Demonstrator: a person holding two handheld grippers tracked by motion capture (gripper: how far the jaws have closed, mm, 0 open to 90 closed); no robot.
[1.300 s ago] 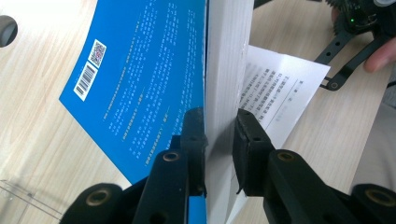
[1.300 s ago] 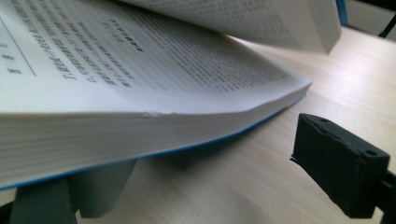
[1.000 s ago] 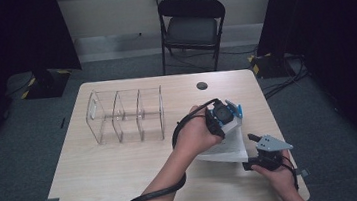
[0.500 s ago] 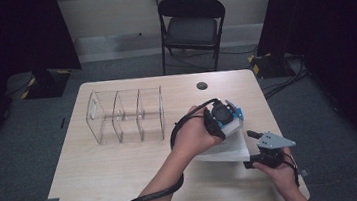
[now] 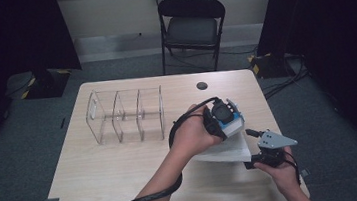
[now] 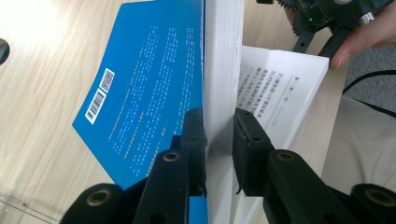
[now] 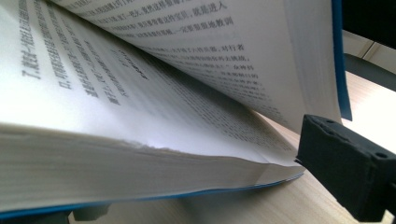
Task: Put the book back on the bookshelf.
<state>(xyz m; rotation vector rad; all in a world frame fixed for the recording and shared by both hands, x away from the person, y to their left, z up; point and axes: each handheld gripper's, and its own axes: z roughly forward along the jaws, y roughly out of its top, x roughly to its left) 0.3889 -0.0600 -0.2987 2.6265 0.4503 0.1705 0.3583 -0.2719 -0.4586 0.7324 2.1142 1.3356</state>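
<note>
Two tools are working one book (image 5: 227,143) lying near the table's (image 5: 98,169) right edge, toward the front right corner. Left tool (image 6: 219,140) is clamping the lifted stack of pages plus blue cover, holding it upright. Right tool (image 5: 252,149) is sitting at the open lower pages; can't tell if it's gripping. Clear organizer (image 5: 125,115) is standing well apart, toward the back left.

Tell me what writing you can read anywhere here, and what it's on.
Book back cover: white print, a barcode and a QR code, all too small to read.
Open page in the left gripper view: lines of print, too blurred to read.
Pages in the right gripper view: Chinese text, too slanted and blurred to quote reliably.
</note>
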